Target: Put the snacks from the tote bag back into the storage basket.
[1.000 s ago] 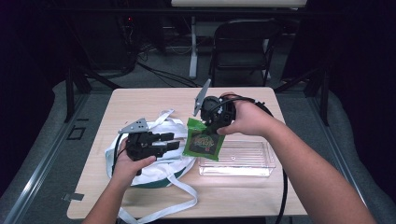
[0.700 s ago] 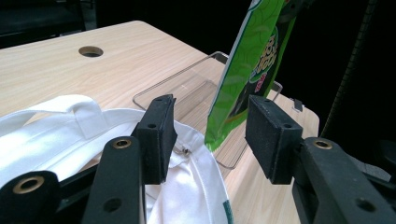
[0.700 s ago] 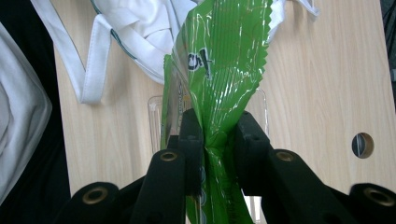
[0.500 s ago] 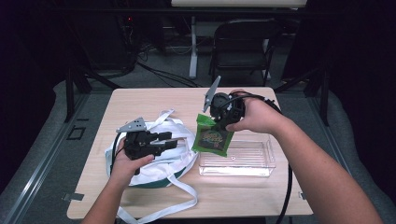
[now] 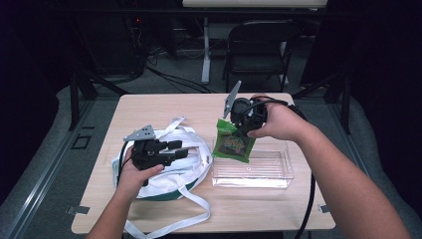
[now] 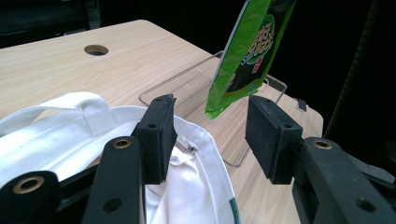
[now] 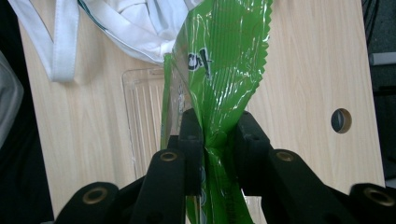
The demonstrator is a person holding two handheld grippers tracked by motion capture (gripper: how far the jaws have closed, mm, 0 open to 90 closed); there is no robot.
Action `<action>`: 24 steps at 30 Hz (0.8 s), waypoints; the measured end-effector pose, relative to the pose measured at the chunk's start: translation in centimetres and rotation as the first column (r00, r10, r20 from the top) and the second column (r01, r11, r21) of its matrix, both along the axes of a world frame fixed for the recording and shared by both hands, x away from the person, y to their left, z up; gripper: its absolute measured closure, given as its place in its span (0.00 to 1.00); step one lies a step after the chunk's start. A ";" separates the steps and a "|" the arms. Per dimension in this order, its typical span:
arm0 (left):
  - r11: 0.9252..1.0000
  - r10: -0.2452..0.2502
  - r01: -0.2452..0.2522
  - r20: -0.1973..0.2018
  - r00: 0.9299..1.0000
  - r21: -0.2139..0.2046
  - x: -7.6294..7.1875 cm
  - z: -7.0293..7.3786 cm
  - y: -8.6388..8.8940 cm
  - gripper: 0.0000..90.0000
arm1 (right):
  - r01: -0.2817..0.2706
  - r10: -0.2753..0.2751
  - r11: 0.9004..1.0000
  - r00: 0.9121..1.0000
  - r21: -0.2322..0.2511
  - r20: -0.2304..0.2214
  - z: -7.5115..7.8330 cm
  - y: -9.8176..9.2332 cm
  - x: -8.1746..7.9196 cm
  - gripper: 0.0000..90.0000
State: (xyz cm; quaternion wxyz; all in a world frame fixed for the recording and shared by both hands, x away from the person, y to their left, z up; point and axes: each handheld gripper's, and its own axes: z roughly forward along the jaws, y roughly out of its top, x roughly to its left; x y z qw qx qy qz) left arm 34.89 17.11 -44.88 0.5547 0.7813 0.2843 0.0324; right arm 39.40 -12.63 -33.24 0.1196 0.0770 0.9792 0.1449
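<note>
The left gripper (image 5: 176,148) sits low in the person's left hand (image 5: 133,174), jaws spread wide and pointing toward the right. The right gripper (image 5: 238,130), held higher in the right hand (image 5: 276,122), points downward with jaws pinched together, forearm reaching in from the lower right

The bag (image 5: 164,164) lies on the left half of the surface (image 5: 298,219); the tray (image 5: 271,172) sits just right of it. The packet (image 5: 231,144) hangs above the tray's left end. A chair (image 5: 259,50) stands behind the surface.
</note>
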 end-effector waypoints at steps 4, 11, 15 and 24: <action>1.000 0.002 -0.002 -0.002 1.000 -0.002 0.0 0.0 0.0 0.58 | -0.004 0.004 1.000 1.000 -0.009 0.014 -0.2 -0.2 0.2 0.84; 1.000 0.005 -0.005 -0.002 1.000 -0.001 0.1 -0.1 0.1 0.58 | -0.008 0.010 0.999 0.999 -0.040 0.037 -0.8 -0.4 0.7 0.84; 1.000 0.007 -0.007 -0.005 1.000 -0.006 0.1 -0.1 0.2 0.58 | -0.013 0.016 0.998 0.999 -0.061 0.049 -1.3 -0.4 1.0 0.84; 1.000 0.009 -0.009 -0.007 1.000 -0.003 0.2 -0.1 0.3 0.58 | -0.009 0.012 0.998 0.998 -0.065 0.053 -2.8 -0.3 1.7 0.83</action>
